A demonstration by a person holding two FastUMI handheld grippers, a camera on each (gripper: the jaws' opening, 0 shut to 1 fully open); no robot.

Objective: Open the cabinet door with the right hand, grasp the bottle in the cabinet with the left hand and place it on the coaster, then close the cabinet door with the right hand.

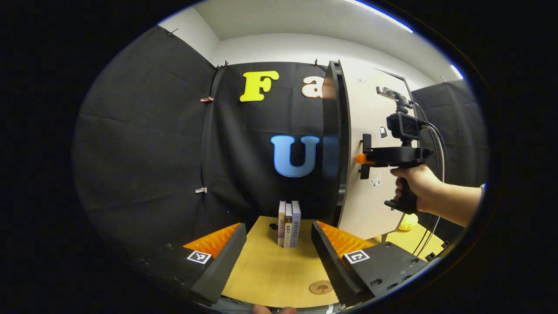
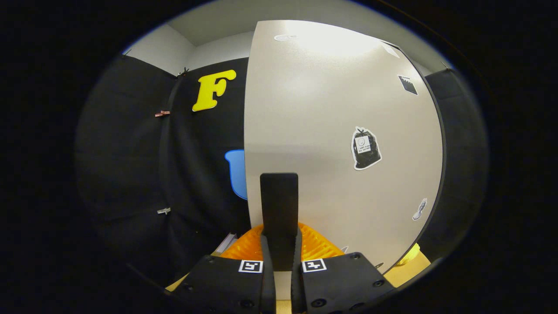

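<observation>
The cabinet door (image 2: 331,131), white with small stickers, stands upright on the right. My right gripper (image 2: 279,237) is shut on the door's black vertical handle (image 2: 279,200). In the left gripper view that same right gripper (image 1: 365,158) is held by a hand (image 1: 414,181) and pinches the handle (image 1: 365,144) on the door's white face (image 1: 375,109). The cabinet's black edge (image 1: 335,139) faces me. My left gripper (image 1: 279,226) hangs open over the wooden table (image 1: 270,266), with nothing between its fingers. A round wooden coaster (image 1: 321,287) lies near the table's front edge. The cabinet's inside is hidden.
Three books (image 1: 289,223) stand upright at the back middle of the table. A yellow object (image 1: 409,222) lies low on the table beyond the door; it also peeks out as the yellow object (image 2: 412,254) under the door's lower right corner. A cable (image 1: 438,148) trails from the right gripper.
</observation>
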